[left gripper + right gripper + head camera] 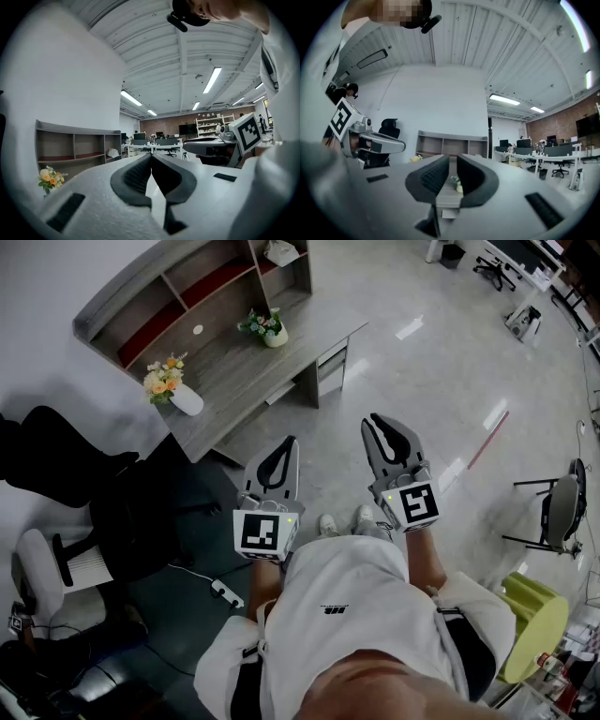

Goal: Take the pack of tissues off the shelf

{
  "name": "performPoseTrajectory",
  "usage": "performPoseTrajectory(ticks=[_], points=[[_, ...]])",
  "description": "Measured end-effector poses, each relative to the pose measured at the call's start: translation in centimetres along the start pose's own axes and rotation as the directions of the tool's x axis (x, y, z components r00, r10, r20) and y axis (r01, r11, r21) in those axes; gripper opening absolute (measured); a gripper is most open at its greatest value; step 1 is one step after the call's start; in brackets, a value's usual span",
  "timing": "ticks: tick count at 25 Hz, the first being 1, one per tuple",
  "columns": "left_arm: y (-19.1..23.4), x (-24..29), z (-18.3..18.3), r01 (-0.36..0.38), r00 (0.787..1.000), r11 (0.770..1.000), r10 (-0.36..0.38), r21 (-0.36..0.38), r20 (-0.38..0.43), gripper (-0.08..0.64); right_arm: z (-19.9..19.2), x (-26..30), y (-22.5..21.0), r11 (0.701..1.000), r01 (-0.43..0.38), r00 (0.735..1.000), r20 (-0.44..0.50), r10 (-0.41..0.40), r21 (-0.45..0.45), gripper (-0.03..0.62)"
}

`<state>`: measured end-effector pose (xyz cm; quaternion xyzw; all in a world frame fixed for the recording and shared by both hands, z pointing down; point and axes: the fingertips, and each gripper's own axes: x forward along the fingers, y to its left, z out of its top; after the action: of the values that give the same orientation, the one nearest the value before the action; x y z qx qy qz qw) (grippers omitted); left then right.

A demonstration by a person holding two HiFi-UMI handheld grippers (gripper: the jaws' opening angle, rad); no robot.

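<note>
The pack of tissues (pixel 281 251) is a white bundle in the right-hand compartment of the grey shelf (pixel 169 282) that tops the desk (pixel 253 362). The left gripper view shows the tissues (pixel 112 153) small and far off in the shelf (pixel 70 145). Both grippers are held in front of the person's chest, well short of the desk. My left gripper (pixel 286 442) (pixel 151 157) is shut with its tips touching and nothing in it. A narrow gap parts the jaws of my right gripper (pixel 382 420) (pixel 453 158), which is open and empty. The shelf (pixel 450 143) lies straight ahead of it.
Two flower vases (pixel 173 385) (pixel 267 329) stand on the desk. A black office chair (pixel 66 460) and a white chair (pixel 52 573) sit at the left, with a power strip (pixel 223 592) on the floor. To the right are a yellow-green stool (pixel 539 610) and another chair (pixel 562 507).
</note>
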<state>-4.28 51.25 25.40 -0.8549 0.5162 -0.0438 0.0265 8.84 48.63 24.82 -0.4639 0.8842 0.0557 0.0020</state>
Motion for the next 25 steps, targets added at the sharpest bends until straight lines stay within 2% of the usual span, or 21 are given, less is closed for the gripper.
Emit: performPoseTrajectory(ticks=[3, 8, 18, 25], points=[[0.4, -0.1, -0.2, 0.009, 1.000, 1.000, -0.009, 0.009, 0.003, 0.029, -0.3, 0.5, 0.6, 1.000, -0.002, 1.000, -0.002, 0.002, 0.003, 0.057], [0.9, 0.0, -0.6, 0.018, 1.000, 1.000, -0.018, 0.014, -0.002, 0.029, -1.1, 1.0, 0.8, 0.998, 0.020, 1.000, -0.006, -0.020, 0.057, 0.060], [1.6, 2.6, -1.1, 0.042, 0.999, 0.999, -0.042, 0.008, -0.018, 0.029, -1.6, 2.8, -0.8, 0.998, 0.051, 0.999, -0.020, -0.050, 0.034, 0.060], [3.1, 5.1, -1.6, 0.028, 0.999, 1.000, -0.028, 0.012, -0.030, 0.029, -2.2, 5.3, -2.5, 0.999, 0.044, 0.999, -0.029, -0.043, 0.029, 0.060]])
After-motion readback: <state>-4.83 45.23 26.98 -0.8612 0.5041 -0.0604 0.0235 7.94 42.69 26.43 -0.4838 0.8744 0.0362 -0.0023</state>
